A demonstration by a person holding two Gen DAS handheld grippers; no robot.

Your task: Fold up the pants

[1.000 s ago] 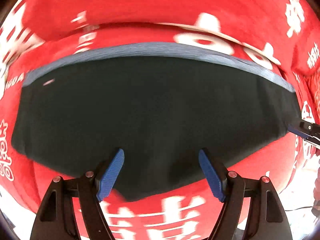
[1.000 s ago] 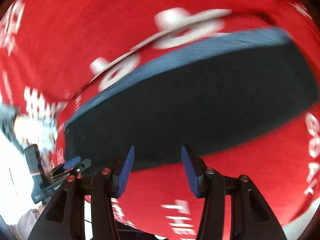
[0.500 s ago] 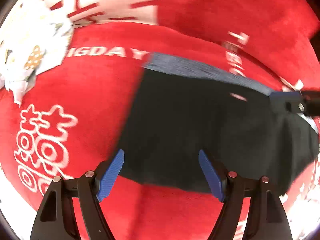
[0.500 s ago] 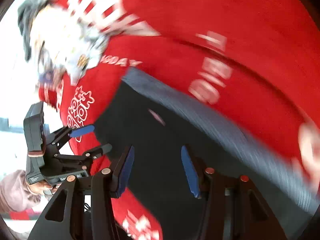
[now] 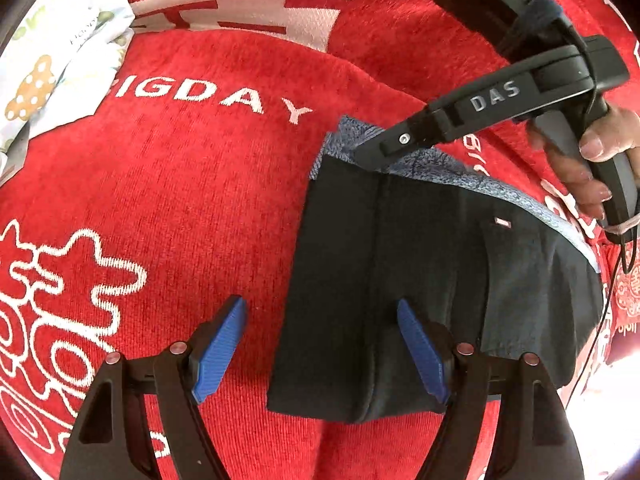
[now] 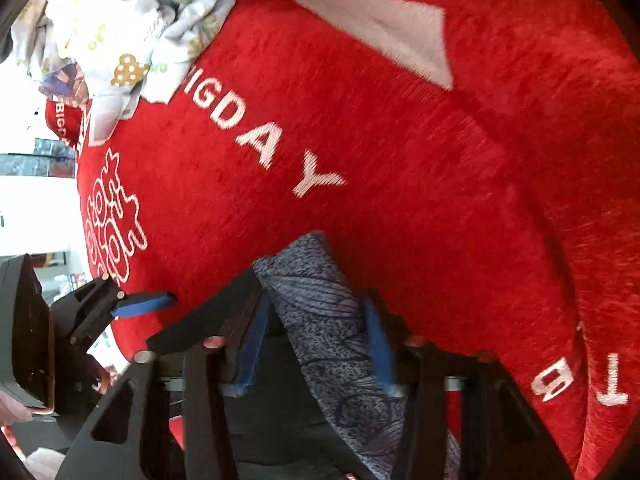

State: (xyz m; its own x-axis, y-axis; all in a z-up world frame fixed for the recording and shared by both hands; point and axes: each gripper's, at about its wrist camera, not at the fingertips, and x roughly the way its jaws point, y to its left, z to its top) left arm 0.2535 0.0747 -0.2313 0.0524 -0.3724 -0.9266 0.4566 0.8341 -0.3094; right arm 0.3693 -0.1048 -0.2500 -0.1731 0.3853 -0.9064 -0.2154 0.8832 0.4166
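Folding looks partly done: the pants [image 5: 420,288] lie flat on the red cloth [image 5: 180,200], already doubled into a compact dark block with the grey waistband [image 5: 452,168] along its far edge, just below the white "BIGDAY" lettering. Judging by that shape, you have at least one more fold left, probably bringing one end over the other, and then a final tidy.

Your right gripper [image 6: 316,344] sits at the far left corner of the pants, over the waistband. Its jaws are closing with the waistband fabric between the blue pads [image 6: 376,344]; the picture is blurred there, so you cannot yet call it a firm pinch.

Your left gripper [image 5: 320,352] hovers over the near left edge of the pants with its jaws wide apart and empty. One blue pad is above bare red cloth, the other above the dark fabric, and neither clearly touches anything.

A patterned pale cloth [image 5: 60,52] lies well apart at the far left.
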